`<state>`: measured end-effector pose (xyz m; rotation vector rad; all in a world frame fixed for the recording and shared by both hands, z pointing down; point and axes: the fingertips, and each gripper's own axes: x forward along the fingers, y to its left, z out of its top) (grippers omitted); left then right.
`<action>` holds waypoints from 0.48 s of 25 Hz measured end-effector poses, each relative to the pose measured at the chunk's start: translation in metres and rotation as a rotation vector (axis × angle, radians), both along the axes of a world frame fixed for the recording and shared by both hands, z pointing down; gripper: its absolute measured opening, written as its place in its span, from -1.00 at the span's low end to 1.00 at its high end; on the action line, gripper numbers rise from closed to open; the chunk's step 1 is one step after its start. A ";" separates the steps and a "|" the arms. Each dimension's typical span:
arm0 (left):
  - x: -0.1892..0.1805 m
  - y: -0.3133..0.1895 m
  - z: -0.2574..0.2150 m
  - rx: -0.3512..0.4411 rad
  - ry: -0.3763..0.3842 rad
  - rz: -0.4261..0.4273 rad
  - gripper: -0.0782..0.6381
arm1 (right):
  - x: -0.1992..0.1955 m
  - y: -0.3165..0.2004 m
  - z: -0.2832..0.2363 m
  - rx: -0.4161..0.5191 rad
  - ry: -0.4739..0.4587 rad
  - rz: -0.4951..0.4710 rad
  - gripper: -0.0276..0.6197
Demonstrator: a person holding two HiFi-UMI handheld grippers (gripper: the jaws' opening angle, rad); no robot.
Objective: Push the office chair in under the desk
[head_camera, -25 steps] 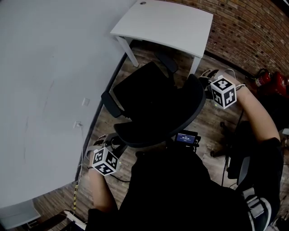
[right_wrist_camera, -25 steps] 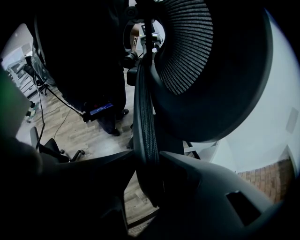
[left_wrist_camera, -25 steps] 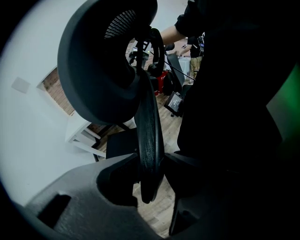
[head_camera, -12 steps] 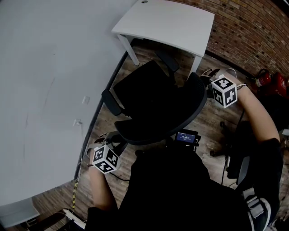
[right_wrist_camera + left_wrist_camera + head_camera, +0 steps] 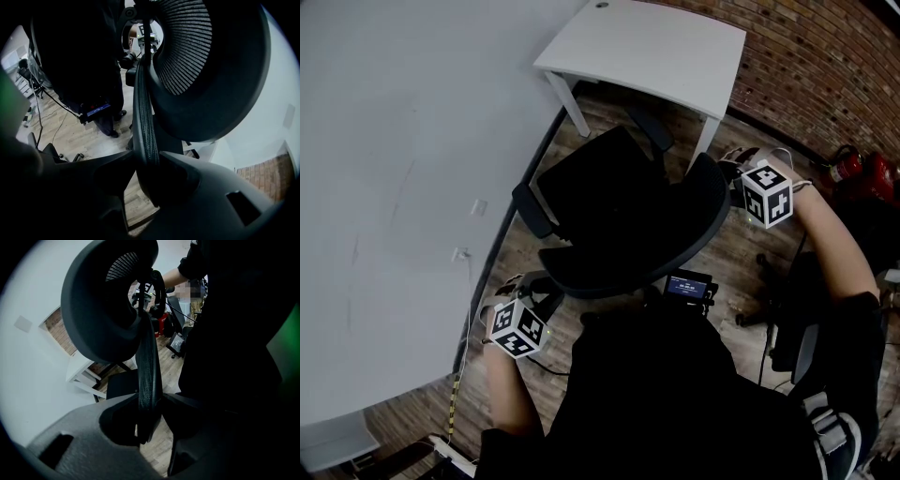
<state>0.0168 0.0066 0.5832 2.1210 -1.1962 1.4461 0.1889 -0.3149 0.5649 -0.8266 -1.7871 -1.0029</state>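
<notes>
Office chair (image 5: 605, 202) on wood floor (image 5: 741, 267), backrest (image 5: 680, 246) gripped by right claw (image 5: 147, 158), just-closed left claw (image 5: 146, 400).

Office, white desk (image 5: 647, 47), office chair (image 5: 609, 216), brick wall (image 5: 825, 66)

I stand on a wood-plank floor (image 5: 748, 262). The white desk (image 5: 647, 47) stands on it in the corner, with the black office chair (image 5: 609, 216) just before it. A red fire extinguisher (image 5: 848, 167) sits by the brick wall, and another chair's base (image 5: 759, 314) is at my right.

The office chair (image 5: 600, 202) is black mesh, the desk (image 5: 649, 47) white, the brick wall (image 5: 825, 66) red-brown.
</notes>
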 end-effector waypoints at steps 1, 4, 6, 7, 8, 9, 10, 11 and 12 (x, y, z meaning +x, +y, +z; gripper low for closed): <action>-0.001 0.001 0.000 0.001 0.001 0.003 -0.36 | 0.000 0.002 0.000 0.001 0.000 0.004 -0.43; -0.005 0.002 0.000 0.009 0.004 0.014 -0.36 | 0.001 0.006 -0.001 0.004 0.001 0.018 -0.43; -0.009 0.003 0.000 0.015 0.009 0.019 -0.36 | 0.001 0.009 0.000 0.004 -0.001 0.031 -0.43; -0.011 0.005 0.000 0.018 0.013 0.021 -0.36 | 0.002 0.012 0.000 0.003 -0.003 0.039 -0.43; -0.013 0.006 0.000 0.022 0.016 0.023 -0.36 | 0.002 0.015 -0.001 0.002 -0.005 0.047 -0.43; -0.016 0.007 0.000 0.027 0.018 0.026 -0.36 | 0.002 0.018 -0.001 0.002 -0.008 0.056 -0.43; -0.019 0.008 -0.001 0.031 0.019 0.029 -0.36 | 0.001 0.021 -0.001 0.002 -0.010 0.064 -0.43; -0.022 0.008 -0.001 0.035 0.021 0.032 -0.36 | 0.001 0.023 -0.001 0.002 -0.010 0.073 -0.43; -0.025 0.009 -0.001 0.039 0.022 0.037 -0.36 | 0.002 0.025 -0.001 0.002 -0.009 0.083 -0.43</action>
